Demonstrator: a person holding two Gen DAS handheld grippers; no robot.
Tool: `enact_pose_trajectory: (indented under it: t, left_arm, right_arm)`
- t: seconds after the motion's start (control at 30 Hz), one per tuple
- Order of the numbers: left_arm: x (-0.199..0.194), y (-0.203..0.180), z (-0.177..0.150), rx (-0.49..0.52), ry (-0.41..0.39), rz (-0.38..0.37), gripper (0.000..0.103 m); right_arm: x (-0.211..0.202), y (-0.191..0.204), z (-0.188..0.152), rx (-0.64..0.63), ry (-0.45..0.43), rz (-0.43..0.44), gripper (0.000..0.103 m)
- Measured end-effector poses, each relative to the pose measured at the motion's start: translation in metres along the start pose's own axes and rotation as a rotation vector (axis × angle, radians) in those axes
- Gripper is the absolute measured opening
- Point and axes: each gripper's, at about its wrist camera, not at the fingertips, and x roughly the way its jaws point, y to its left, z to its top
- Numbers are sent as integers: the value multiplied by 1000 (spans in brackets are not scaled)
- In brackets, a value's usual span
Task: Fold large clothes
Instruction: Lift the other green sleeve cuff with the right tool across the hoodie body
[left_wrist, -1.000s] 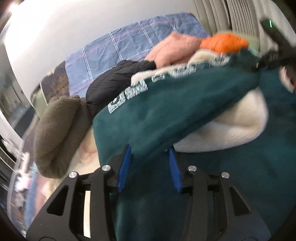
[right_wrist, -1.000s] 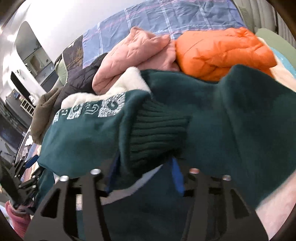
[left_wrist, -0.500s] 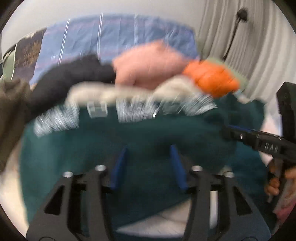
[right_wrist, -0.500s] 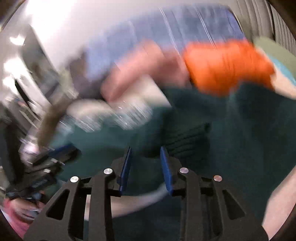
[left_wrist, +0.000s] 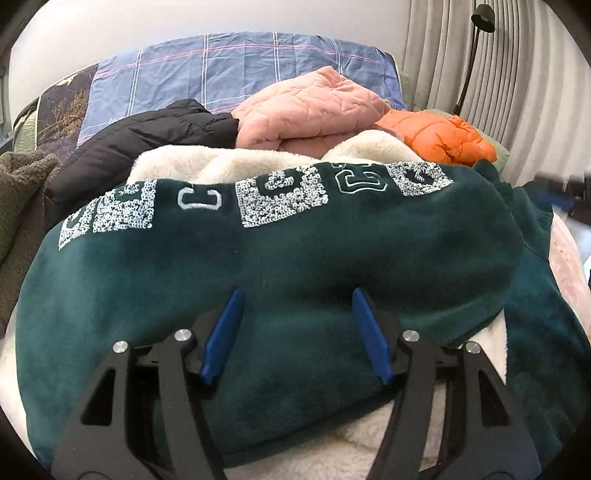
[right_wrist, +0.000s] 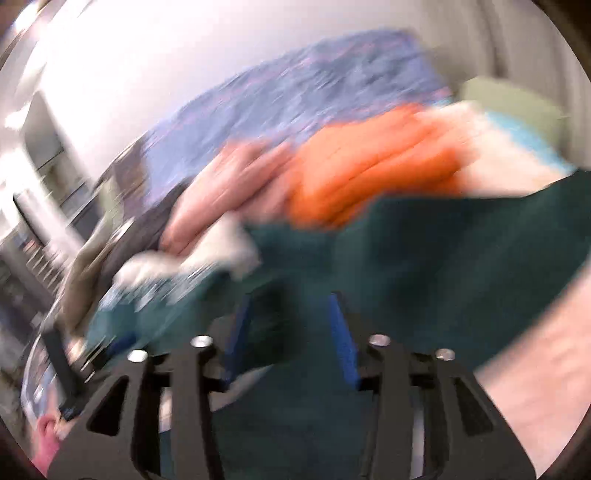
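Note:
A dark green fleece sweatshirt (left_wrist: 288, 258) with sequin letters and cream lining lies folded over on the bed in the left wrist view. My left gripper (left_wrist: 293, 295) is open, its blue fingers (left_wrist: 225, 332) spread over the green fabric, holding nothing. The right wrist view is blurred by motion. There the green sweatshirt (right_wrist: 424, 258) fills the lower half. My right gripper (right_wrist: 291, 325) is open above it with nothing between its fingers.
Behind the sweatshirt lie a pink quilted jacket (left_wrist: 310, 107), an orange puffer jacket (left_wrist: 443, 136), a black jacket (left_wrist: 147, 136) and a brown fleece (left_wrist: 18, 192). A blue checked sheet (left_wrist: 221, 62) covers the bed's back. Curtains (left_wrist: 517, 74) hang right.
Both grippers let go of the green sweatshirt and opened. The sweatshirt now lies folded with its lettering facing up. The right gripper is still moving fast.

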Motion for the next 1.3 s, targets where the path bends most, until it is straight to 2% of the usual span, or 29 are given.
enact_pose_trajectory:
  t: [0.1, 0.13, 0.2, 0.27, 0.3, 0.37, 0.43, 0.5, 0.6, 0.67, 0.7, 0.73, 0.77, 0.87, 0.97, 1.07, 1.17, 1.2, 1.3]
  left_arm:
    - [-2, 0, -1, 2, -3, 4, 64]
    - [-1, -1, 0, 2, -3, 5, 64]
    - [-2, 0, -1, 4, -4, 6, 64]
    - [-2, -1, -1, 9, -5, 14, 65]
    - [-2, -1, -1, 10, -5, 16, 65]
    - [-2, -1, -1, 11, -6, 20, 65]
    - [-2, 0, -1, 11, -6, 21, 66]
    - [-3, 0, -1, 11, -6, 21, 66]
    - [-2, 0, -1, 11, -6, 21, 66]
    - [-2, 0, -1, 12, -7, 21, 66]
    - [-3, 0, -1, 12, -7, 21, 66]
    - [-2, 0, -1, 11, -7, 20, 66]
    - [-3, 0, -1, 11, -7, 20, 66]
    - [-2, 0, -1, 10, -8, 19, 66]
    - [-2, 1, 0, 7, -8, 16, 66]
    - [-2, 1, 0, 3, -8, 14, 66]
    - [-2, 1, 0, 3, -9, 14, 66]
    - [-2, 1, 0, 2, -10, 13, 66]
    - [-4, 1, 0, -7, -19, 5, 66]
  right_arm:
    - [-14, -93, 26, 224, -60, -171, 52]
    - [-17, -137, 32, 352, -60, -232, 52]
    - [-16, -202, 34, 533, -38, -312, 55]
    - [-11, -236, 34, 587, -30, -353, 59]
    - [-6, -248, 35, 592, -27, -363, 68]
    - [5, -261, 35, 609, -23, -349, 75]
    - [18, -269, 36, 666, -31, -288, 76]
    - [27, -276, 38, 712, -55, -273, 83]
    - [31, -278, 44, 722, -70, -285, 86]
    - [31, -276, 45, 691, -60, -326, 87]
    - [35, -274, 49, 653, -51, -356, 74]
    - [41, -269, 53, 570, -23, -395, 20]
    - [42, -271, 52, 557, -1, -396, 16]
    - [25, -278, 50, 640, -67, -324, 15]
    - [1, -256, 64, 599, -161, -225, 15]
    - [-32, -189, 89, 439, -250, -72, 15]
    - [-58, -85, 103, 212, -295, 92, 15]
    - [-65, -38, 100, 109, -306, 163, 15]
    - [-67, 61, 79, -94, -281, 304, 15]
